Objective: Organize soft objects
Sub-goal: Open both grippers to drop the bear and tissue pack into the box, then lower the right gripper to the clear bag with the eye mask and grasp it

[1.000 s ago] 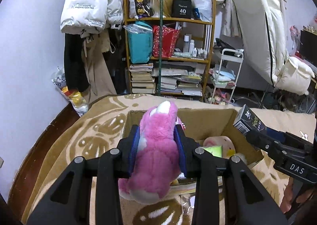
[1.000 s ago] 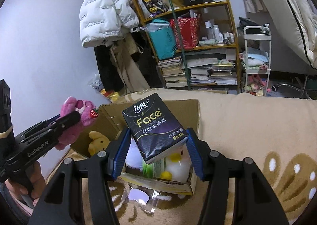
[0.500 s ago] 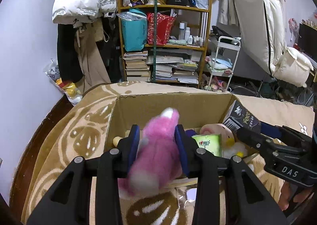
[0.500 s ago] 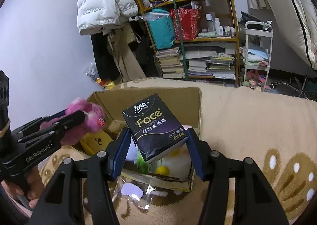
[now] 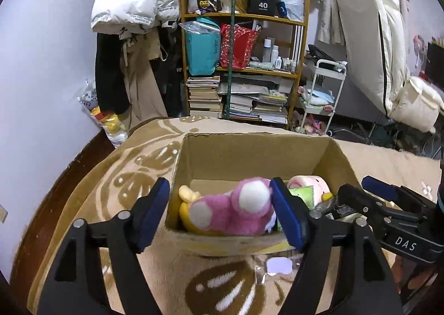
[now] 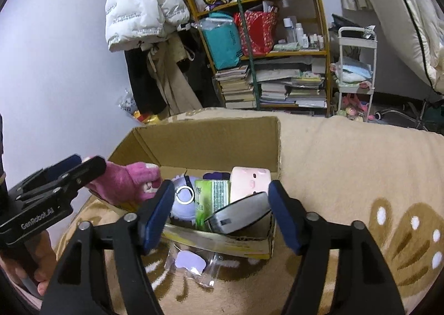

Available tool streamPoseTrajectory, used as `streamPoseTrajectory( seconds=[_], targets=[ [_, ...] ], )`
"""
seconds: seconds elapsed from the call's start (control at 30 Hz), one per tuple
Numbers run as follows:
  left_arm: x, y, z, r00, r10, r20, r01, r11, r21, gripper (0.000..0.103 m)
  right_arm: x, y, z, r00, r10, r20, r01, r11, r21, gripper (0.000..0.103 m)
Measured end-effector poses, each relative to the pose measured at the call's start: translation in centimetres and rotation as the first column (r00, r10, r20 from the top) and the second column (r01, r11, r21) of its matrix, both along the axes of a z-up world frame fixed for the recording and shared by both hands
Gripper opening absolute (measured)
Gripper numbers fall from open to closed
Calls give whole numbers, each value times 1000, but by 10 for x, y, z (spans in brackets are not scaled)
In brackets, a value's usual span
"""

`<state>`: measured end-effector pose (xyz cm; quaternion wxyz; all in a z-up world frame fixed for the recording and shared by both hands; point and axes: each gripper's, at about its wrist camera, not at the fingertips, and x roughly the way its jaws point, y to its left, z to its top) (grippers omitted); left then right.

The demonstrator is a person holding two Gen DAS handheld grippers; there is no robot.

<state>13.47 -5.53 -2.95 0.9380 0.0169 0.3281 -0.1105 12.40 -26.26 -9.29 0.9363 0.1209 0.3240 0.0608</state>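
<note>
An open cardboard box (image 5: 249, 154) (image 6: 211, 143) sits on a beige patterned blanket. My left gripper (image 5: 220, 187) hangs over its near left side with its jaws opening. The pink plush (image 5: 230, 215) (image 6: 125, 184) lies loose below and between the pads, on top of a yellow plush (image 5: 186, 195). My right gripper (image 6: 220, 190) is over the box's near right side, its jaws also opening. The dark tissue pack (image 6: 238, 216) (image 5: 337, 208) lies tilted in the box between them, free of the left pad. A green tissue pack (image 6: 212, 198), a pale pink plush (image 6: 249, 182) and a lilac plush (image 6: 180, 211) also fill the box.
A clear plastic bag (image 6: 191, 262) lies on the blanket (image 6: 347, 162) just in front of the box. Behind the bed stand a crowded wooden shelf (image 5: 244, 65), a white trolley (image 5: 324, 93), hanging jackets (image 5: 130, 4) and a folded mattress (image 5: 371, 46).
Both grippers sank toward the box and spread their jaws. The pink plush dropped out of the left one into the box, and the tissue pack fell from the right one into the box.
</note>
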Motion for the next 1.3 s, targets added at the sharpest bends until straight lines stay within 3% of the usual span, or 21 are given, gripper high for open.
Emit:
streamPoseTrajectory(
  seconds=[0.1,0.2,0.33,0.63,0.93,1.3],
  targets=[
    [-10,8,9,1000,14,11,-14,1000,-9,80,-8,1,8,999,-31,15,31,999,-11,92],
    [-22,17,19,999,29,27,-29,999,-20,91,-20,1,19,998,-54,38,55,998,-17,95],
    [-41,28,32,998,25,56,-24,999,-27,95,-37,3,30,996,-64,59,65,997,-28,103],
    [-96,46,61,990,28,135,-26,1000,-16,100,-76,10,51,992,-63,108,68,996,-48,103],
    [-127,56,69,987,27,160,-27,1000,-4,102,-100,14,56,993,-58,106,62,997,-36,103],
    [-132,52,67,984,20,176,-25,999,27,102,-94,27,26,997,-56,58,60,996,-65,103]
  ],
)
